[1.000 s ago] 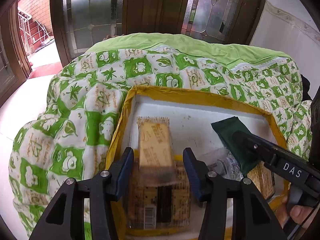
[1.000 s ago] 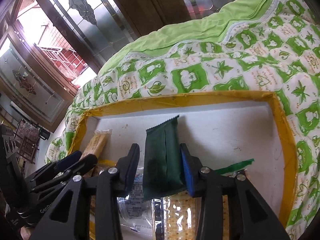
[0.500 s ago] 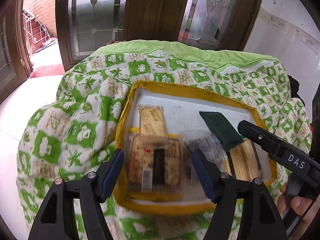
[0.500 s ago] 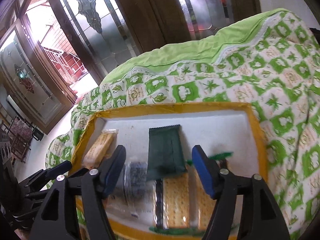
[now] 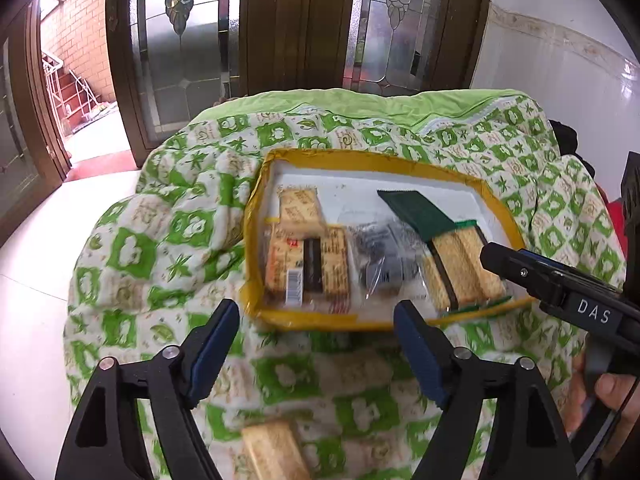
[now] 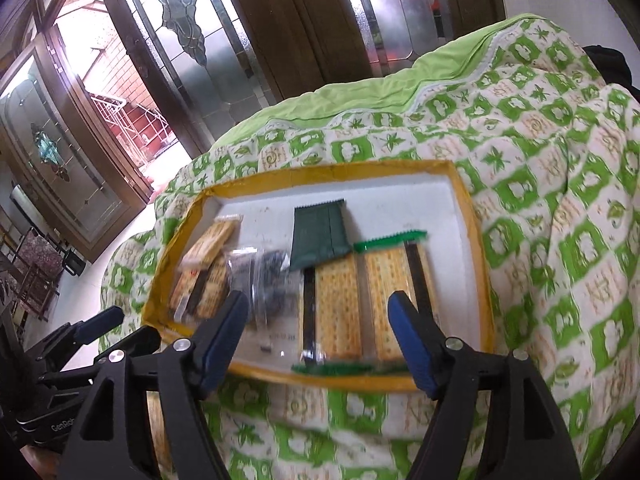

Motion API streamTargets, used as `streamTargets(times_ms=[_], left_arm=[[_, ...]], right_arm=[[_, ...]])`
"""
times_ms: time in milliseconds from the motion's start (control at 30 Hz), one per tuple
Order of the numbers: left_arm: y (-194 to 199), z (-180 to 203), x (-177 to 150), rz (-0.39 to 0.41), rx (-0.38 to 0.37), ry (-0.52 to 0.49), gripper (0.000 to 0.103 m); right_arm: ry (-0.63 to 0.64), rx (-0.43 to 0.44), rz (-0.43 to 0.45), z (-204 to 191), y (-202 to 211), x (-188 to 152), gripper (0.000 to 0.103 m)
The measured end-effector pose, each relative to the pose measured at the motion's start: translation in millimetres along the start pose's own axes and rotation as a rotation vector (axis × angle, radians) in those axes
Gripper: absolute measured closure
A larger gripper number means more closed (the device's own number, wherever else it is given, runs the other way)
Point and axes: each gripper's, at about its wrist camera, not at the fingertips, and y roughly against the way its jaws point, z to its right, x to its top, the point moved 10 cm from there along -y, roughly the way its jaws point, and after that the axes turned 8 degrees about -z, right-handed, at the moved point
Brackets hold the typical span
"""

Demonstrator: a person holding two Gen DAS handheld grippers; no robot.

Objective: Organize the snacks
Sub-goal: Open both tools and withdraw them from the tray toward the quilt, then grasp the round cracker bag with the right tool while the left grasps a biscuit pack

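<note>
- The yellow-rimmed tray (image 5: 362, 322) is my landmark: it sits on a green-and-white patterned quilt (image 5: 176, 248), and beyond its far rim the quilt rises to a plain green border in front of wooden doors with leaded glass (image 5: 188, 40).
- Left of the tray the quilt falls off to pale floor tiles (image 5: 28, 280). The far right part of the tray floor is bare white.
- My left gripper (image 5: 316, 346) hangs over the quilt just short of the tray's near rim, jaws opening with nothing between them.
- My right gripper (image 6: 316, 334) hangs over the tray's near rim, jaws opening. The pads touch nothing, and the cracker packs lie below the gap.
- Inside the tray, at the left wall, a tan biscuit pack (image 5: 300, 210) overlaps a larger clear cracker pack with a barcode label (image 5: 306, 266).
- In the tray's middle lies a crinkled clear bag of dark pieces (image 6: 266, 270).
- Right of it a dark green wrapper (image 6: 320, 236) overlaps two green-ended cracker packs (image 6: 362, 300) lying side by side.
- One more tan biscuit pack (image 5: 274, 454) lies on the quilt outside the tray's near rim, blurred, below my left gripper.
</note>
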Motion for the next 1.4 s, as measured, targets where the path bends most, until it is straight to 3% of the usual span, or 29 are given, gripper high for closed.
streamTargets(times_ms=[500, 633, 733, 967, 1100, 1400], left_arm=[[10.3, 3.0, -43.0, -0.022, 0.044, -0.008, 0.016], [11.7, 1.4, -52.1, -0.03, 0.059, -0.008, 0.016], [11.8, -0.3, -58.7, -0.039, 0.063, -0.004, 0.016], [17.2, -6.8, -69.6, -0.046, 0.065, 0.011, 0.016], [23.6, -17.3, -77.5, -0.045, 0.064, 0.04, 0.016], [37.9, -39.7, -101.9, -0.04, 0.045, 0.12, 0.014]], right_arm=[[-0.036, 0.048, -0.05, -3.0, 21.2, -52.9, 0.028], [-0.047, 0.051, -0.053, -0.2, 24.2, -60.0, 0.027], [-0.054, 0.055, -0.055, 2.0, 27.3, -64.6, 0.02], [-0.089, 0.062, -0.055, 11.0, 35.6, -72.9, 0.02], [-0.118, 0.077, -0.052, 17.4, 44.4, -77.5, 0.014], [-0.176, 0.131, -0.09, 27.8, 62.3, -94.7, 0.013]])
